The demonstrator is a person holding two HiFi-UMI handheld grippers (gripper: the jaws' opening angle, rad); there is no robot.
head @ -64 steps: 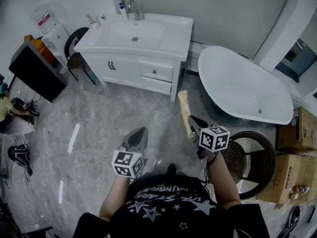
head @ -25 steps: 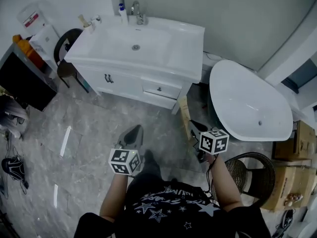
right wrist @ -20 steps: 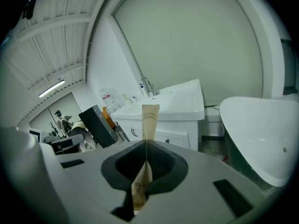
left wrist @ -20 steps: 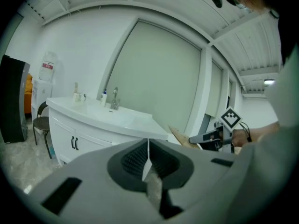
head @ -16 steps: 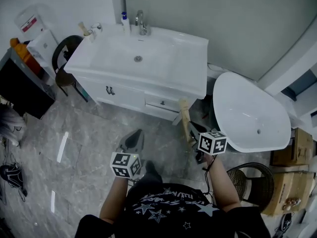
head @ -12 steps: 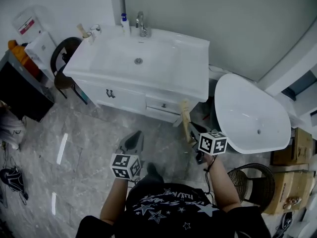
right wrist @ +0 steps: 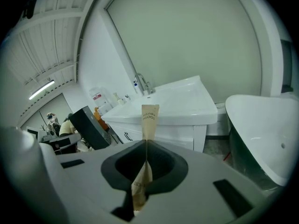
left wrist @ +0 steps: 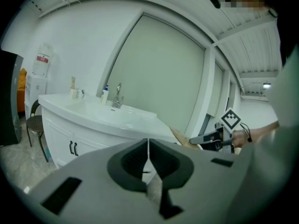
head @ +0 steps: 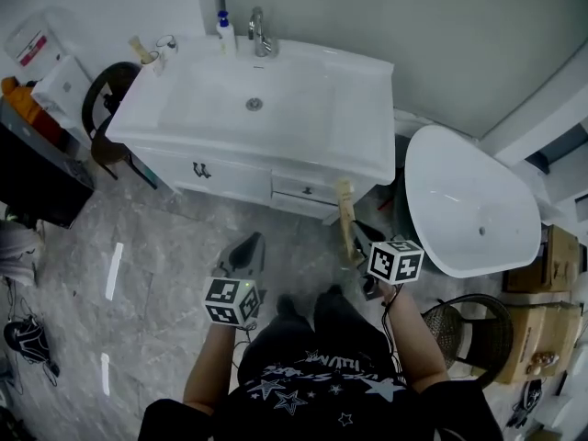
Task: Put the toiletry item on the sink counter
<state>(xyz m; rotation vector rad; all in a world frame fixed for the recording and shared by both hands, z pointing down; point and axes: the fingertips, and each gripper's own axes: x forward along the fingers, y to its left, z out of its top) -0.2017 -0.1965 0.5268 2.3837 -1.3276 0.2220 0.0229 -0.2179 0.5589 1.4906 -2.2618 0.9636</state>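
My right gripper (head: 356,231) is shut on a tan paper toothbrush packet (head: 345,211), which sticks up past its jaws toward the vanity. In the right gripper view the packet (right wrist: 150,119) stands upright between the closed jaws (right wrist: 146,141). The white sink counter (head: 360,127) lies just beyond, with a faucet (head: 257,29) and a small bottle (head: 223,31) at its back edge. My left gripper (head: 250,244) hovers over the floor, shut with nothing in it; its own view shows the jaws (left wrist: 148,157) meeting in front of the counter (left wrist: 108,119).
A white bathtub (head: 470,202) stands right of the vanity, with a wicker basket (head: 467,325) and cardboard boxes (head: 562,248) nearer me. A black chair (head: 103,110) and a dark cabinet (head: 37,165) stand at the left. A cup with brushes (head: 149,53) sits on the counter's left corner.
The person has stepped closer to the vanity, so the sink counter now lies nearer both grippers. The right gripper still holds the packet; the left stays shut.
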